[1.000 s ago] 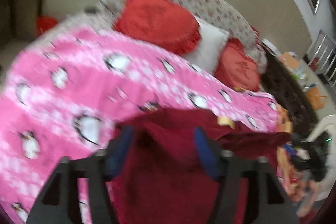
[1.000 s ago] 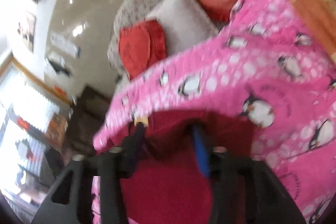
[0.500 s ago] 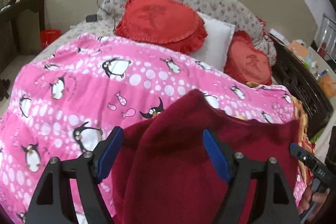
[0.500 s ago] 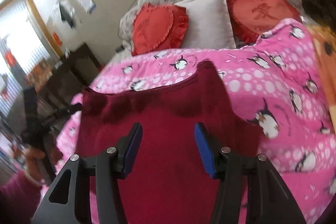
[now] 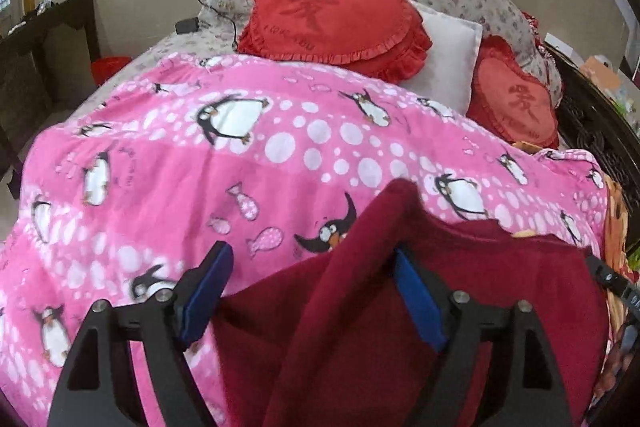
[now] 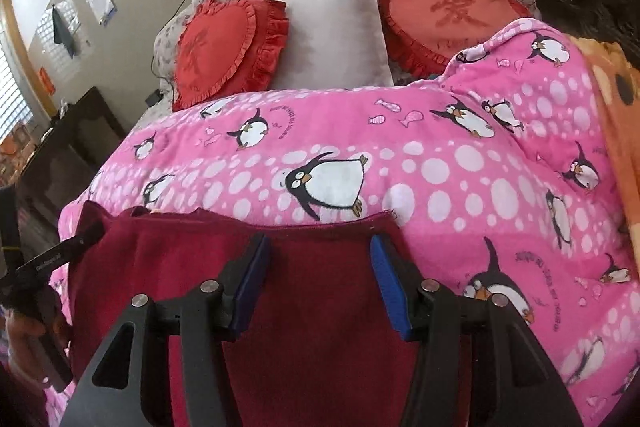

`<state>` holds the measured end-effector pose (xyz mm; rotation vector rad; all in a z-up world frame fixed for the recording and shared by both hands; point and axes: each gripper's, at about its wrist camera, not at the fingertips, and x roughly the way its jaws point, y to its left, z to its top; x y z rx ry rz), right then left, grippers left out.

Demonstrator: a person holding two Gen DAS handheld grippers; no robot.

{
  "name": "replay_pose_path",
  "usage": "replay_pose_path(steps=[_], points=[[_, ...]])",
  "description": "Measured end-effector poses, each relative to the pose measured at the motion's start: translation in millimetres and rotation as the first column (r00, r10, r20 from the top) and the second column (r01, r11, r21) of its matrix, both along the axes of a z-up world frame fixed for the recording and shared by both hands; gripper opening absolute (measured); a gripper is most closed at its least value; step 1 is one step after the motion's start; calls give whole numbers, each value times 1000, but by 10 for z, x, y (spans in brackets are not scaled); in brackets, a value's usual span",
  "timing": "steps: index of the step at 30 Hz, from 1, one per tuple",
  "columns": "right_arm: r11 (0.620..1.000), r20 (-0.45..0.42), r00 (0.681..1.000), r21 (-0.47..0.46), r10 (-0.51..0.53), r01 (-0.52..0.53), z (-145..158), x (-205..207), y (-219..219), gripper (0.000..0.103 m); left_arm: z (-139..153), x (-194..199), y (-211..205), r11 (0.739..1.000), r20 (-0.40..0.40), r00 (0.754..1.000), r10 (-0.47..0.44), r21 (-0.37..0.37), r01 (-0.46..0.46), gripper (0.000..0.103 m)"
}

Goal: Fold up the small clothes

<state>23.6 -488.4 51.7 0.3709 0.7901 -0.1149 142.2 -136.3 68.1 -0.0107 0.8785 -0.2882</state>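
A dark red garment [image 6: 312, 307] lay on the pink penguin blanket [image 6: 440, 167], long axis crosswise. Left gripper [image 5: 316, 287] and right gripper [image 6: 316, 279] hovered, fingers spread.

The dark red garment [image 5: 500, 307] runs off the bottom edge in both views. It covers the pink blanket [image 6: 440, 187] at the bed's near edge.
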Motion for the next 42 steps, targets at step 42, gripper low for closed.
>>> replay_pose_path(steps=[42], points=[[909,-23,908,18,418,-417,399,700,2431,16,-249,-1130,958,998,-119,993,6,-57,-13,85]])
